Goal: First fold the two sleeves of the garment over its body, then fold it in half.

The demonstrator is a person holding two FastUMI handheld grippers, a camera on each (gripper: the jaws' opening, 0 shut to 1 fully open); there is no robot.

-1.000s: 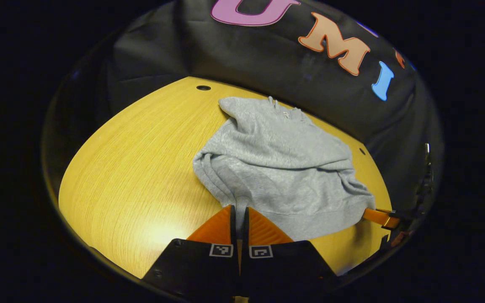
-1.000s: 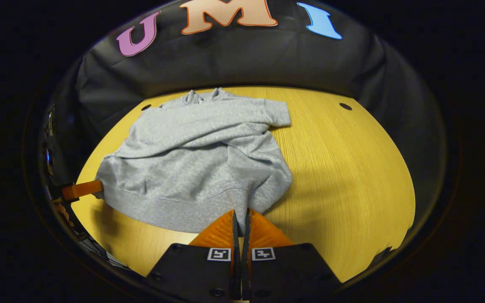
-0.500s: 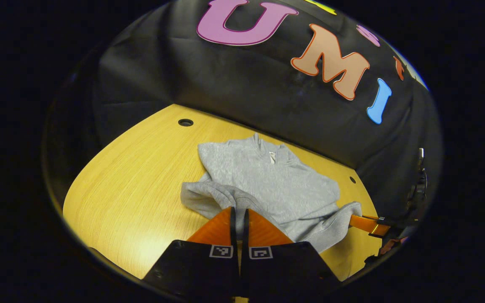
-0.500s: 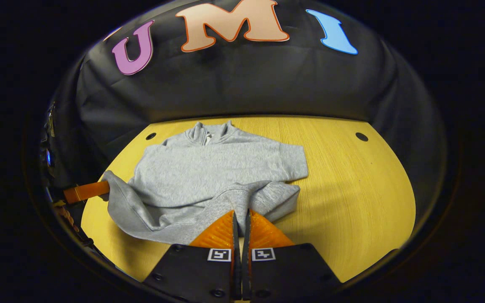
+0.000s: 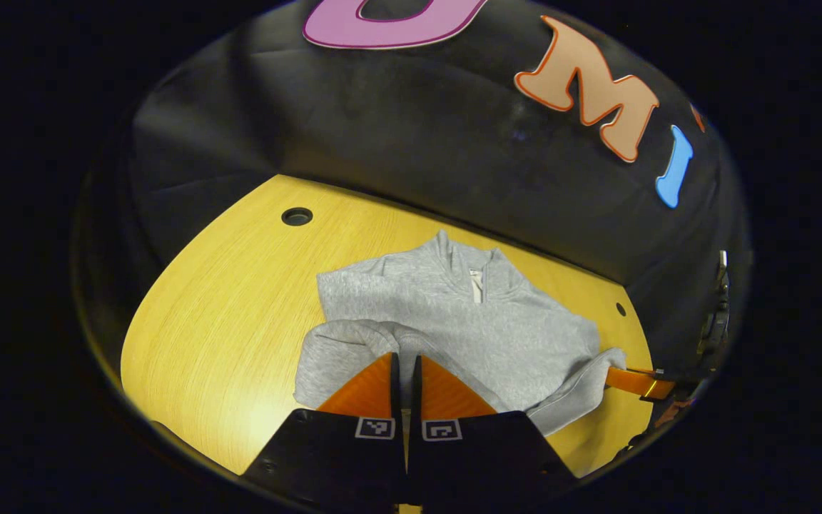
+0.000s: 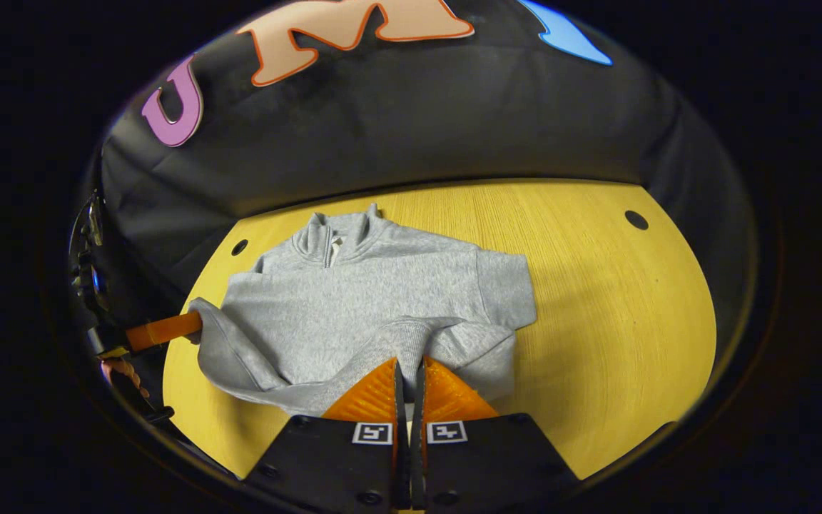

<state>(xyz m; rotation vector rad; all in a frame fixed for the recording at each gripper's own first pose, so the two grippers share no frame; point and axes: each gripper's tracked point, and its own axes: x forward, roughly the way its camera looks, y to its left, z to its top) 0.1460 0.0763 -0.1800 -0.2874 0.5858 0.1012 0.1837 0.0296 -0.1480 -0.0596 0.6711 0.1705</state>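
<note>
Overhead, the wooden table [image 6: 596, 300] carried the grey sweatshirt [image 6: 375, 293], collar toward the wall. Each gripper — left [image 5: 405, 364], right [image 6: 409, 371] — was clamped on a hem corner; both should travel level toward the collar — edges matched.

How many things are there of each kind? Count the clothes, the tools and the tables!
Grey garment: 1
Tools: 2, left tool and right tool, both pinching the garment's hem
Wooden table: 1
Total: 4
</note>
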